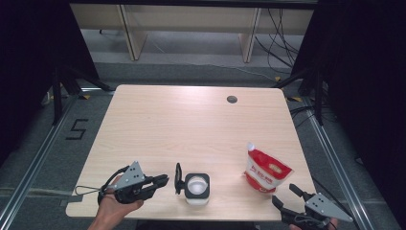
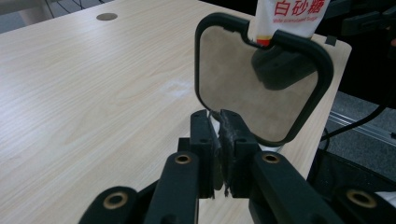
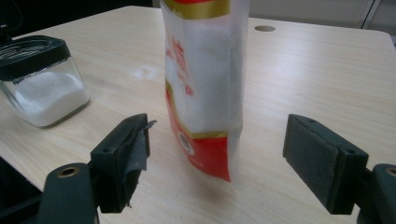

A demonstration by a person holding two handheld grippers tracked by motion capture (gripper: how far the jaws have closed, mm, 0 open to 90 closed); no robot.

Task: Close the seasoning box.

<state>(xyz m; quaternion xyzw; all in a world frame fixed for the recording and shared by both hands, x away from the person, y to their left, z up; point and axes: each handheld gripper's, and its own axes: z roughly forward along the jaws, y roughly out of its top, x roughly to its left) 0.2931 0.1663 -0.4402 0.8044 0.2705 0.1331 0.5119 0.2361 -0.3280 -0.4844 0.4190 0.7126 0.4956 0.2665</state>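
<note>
My right tongs (image 3: 217,163) stand apart, the sugar pouch (image 3: 205,84) upright between them at frame centre, untouched; its long axis is vertical, soft glossy plastic. My left tongs (image 2: 219,140) are together just below the jar's hinged black lid (image 2: 261,79); whether they pinch it I cannot tell. The square glass jar (image 1: 197,188) sits lower centre of the table (image 1: 191,120).

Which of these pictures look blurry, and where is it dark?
High view: table evenly lit, both sides black. Left gripper view: open lid sharp, jaws soft. Right gripper view: sugar bag slightly blurred, jar softer.
</note>
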